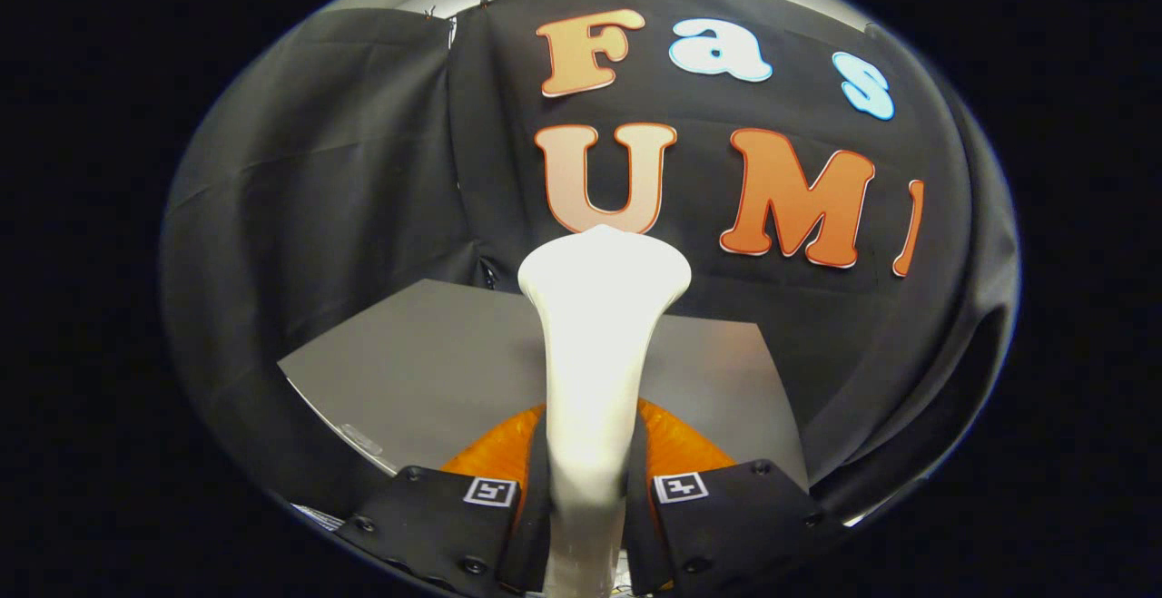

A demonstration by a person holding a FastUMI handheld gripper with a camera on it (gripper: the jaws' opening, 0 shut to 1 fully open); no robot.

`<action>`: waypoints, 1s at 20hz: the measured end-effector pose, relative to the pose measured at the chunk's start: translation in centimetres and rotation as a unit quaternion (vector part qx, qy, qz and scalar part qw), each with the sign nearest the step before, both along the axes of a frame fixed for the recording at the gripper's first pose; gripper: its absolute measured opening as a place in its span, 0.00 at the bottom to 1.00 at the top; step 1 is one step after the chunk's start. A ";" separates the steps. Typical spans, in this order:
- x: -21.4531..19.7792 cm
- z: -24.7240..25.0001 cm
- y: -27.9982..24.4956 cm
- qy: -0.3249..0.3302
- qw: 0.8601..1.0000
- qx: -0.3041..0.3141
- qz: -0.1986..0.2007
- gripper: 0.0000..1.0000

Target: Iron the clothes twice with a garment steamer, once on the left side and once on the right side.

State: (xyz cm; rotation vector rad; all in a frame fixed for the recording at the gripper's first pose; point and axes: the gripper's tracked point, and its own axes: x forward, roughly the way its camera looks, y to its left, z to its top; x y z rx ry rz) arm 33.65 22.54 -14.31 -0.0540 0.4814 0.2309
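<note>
A white garment steamer (595,335) rises upright between my two fingers, its handle narrow at the bottom and its head flaring wide at the top. My gripper (588,480) is shut on the steamer's handle, one finger pressing each side. An orange garment (676,442) lies on the grey table just behind the fingers, mostly hidden by them and by the steamer. The steamer's head stands above the garment, apart from it.
The grey table (436,362) stretches ahead to the black cloth wall (345,171). Its left and right edges drop off to dark cloth. A small clear label or tape strip (363,441) lies near the table's left front edge.
</note>
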 end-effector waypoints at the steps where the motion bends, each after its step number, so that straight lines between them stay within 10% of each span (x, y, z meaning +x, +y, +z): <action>1: -0.7 1.3 0.0 -0.013 1.000 0.004 0.003 0.41; 20: -22.6 19.7 -4.7 -0.204 0.975 0.055 0.062 0.41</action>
